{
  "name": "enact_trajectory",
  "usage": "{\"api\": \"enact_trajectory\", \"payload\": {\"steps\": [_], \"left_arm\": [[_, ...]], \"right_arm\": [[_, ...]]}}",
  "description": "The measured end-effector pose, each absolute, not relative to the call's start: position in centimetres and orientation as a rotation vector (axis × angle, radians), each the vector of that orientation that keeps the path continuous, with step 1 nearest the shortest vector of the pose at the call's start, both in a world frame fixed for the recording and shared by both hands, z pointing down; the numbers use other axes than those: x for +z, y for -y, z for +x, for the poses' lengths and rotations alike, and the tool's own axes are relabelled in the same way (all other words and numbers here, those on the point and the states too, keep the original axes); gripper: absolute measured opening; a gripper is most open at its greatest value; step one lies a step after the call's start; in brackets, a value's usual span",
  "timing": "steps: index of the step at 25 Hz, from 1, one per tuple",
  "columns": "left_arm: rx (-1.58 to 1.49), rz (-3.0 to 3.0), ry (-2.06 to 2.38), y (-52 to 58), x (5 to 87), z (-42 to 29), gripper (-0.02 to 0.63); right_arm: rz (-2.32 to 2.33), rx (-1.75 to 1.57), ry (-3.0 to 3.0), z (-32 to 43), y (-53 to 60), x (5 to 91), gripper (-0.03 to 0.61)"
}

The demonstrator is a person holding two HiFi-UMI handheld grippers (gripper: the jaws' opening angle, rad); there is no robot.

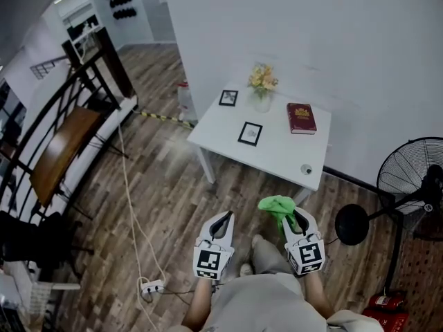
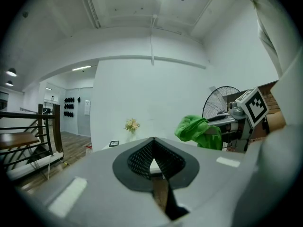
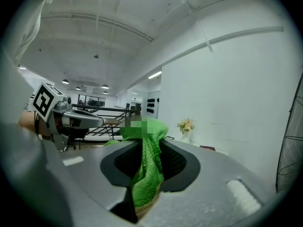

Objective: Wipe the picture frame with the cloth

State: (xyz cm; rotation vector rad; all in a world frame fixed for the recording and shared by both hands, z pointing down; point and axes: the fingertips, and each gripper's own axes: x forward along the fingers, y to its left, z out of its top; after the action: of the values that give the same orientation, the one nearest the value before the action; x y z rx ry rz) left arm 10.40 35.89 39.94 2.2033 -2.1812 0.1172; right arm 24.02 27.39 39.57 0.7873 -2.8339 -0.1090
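A white table (image 1: 277, 154) stands ahead against the wall. Two black picture frames are on it: one near the middle front (image 1: 250, 133) and one at the back left (image 1: 228, 97). My right gripper (image 1: 293, 219) is shut on a green cloth (image 1: 277, 206), which bunches out past the jaw tips (image 3: 147, 160). My left gripper (image 1: 221, 225) is shut with nothing between its jaws (image 2: 152, 161). Both grippers hang over the wooden floor, short of the table's front edge. In the left gripper view the cloth (image 2: 196, 130) shows to the right.
On the table also stand a flower vase (image 1: 262, 83), a dark red book (image 1: 301, 117) and a small round object (image 1: 306, 169). A black standing fan (image 1: 408, 178) is at the right. A white cable and power strip (image 1: 151, 286) lie on the floor at the left, by a railing (image 1: 48, 116).
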Motion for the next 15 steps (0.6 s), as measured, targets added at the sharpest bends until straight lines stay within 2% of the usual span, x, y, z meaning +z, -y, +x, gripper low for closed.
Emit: {"api": "enact_trajectory", "payload": {"steps": [15], "left_arm": [[0.133, 2.177, 2.215, -28.7, 39.8, 5.7, 0.02]], "right_arm": [[0.78, -0.088, 2.854, 18.8, -19.8, 39.8, 0.094]]}}
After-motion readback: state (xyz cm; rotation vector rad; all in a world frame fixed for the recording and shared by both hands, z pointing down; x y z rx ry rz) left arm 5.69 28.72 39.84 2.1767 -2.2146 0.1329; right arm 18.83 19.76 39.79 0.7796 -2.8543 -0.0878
